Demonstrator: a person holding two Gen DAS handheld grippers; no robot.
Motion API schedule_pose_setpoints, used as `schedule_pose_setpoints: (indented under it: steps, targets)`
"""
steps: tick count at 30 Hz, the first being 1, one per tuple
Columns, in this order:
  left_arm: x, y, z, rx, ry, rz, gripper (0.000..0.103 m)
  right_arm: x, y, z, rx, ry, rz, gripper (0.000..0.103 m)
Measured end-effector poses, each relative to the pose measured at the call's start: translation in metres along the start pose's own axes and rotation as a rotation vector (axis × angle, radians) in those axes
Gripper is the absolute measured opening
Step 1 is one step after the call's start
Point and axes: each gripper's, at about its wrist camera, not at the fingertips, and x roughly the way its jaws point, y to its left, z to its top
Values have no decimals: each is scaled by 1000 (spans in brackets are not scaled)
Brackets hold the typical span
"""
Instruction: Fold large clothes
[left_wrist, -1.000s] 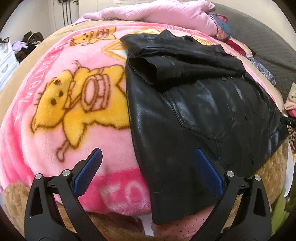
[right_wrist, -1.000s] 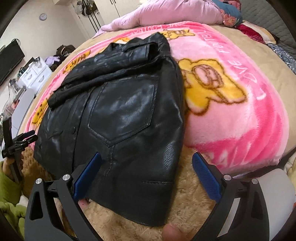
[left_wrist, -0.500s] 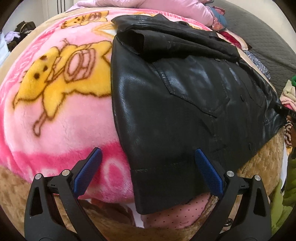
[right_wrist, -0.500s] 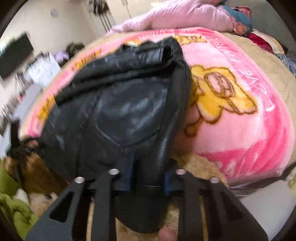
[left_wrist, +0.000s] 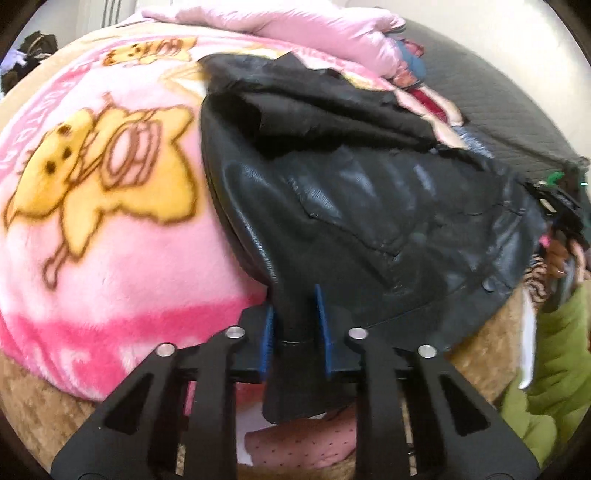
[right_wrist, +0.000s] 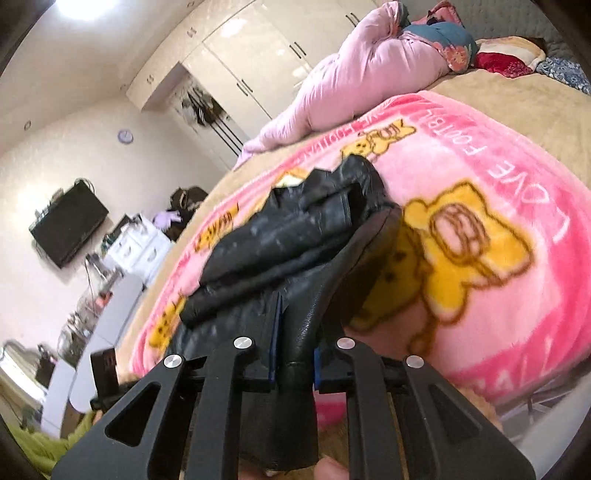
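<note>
Left gripper (left_wrist: 293, 325): jaws have just been closing, now pinching the near hem corner of the black leather jacket (left_wrist: 369, 206). Right gripper (right_wrist: 293, 354): jaws likewise just closing, pinching the opposite hem corner; leather bunches into a thick roll between the blue pads (right_wrist: 275, 332).

Jacket lies across the pink cartoon-bear blanket (left_wrist: 110, 229) on the bed, hem at the blanket's near edge, collar and folded-in sleeves toward the far side; pink duvet (right_wrist: 354, 74) beyond the blanket.

Judgement: heavy, smooth, fairly stiff material; holds broad creases, may slip from pads. Hem corners are the sound hold for carrying the hem to the collar.
</note>
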Motion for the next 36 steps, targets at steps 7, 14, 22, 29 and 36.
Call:
schedule_pose_setpoints:
  steps: [7,14,22,29,36]
  targets:
    - [-50,-9,58,47,-169,-80,7,1,-1,33,48,-42,48,12]
    - [-65,13,141,-88,-274,-167,7,9,-14,79,176,-132,78,12]
    - [-25,51,223,-295,-251,-252,7,66,-21,153,218,-114,45,12]
    - [22,90,261,-433,-211,-228,7,126,-47,181,307,-84,-10,12]
    - [80,130,274,-543,-120,-213,12,187,-77,183,342,-28,-153,13]
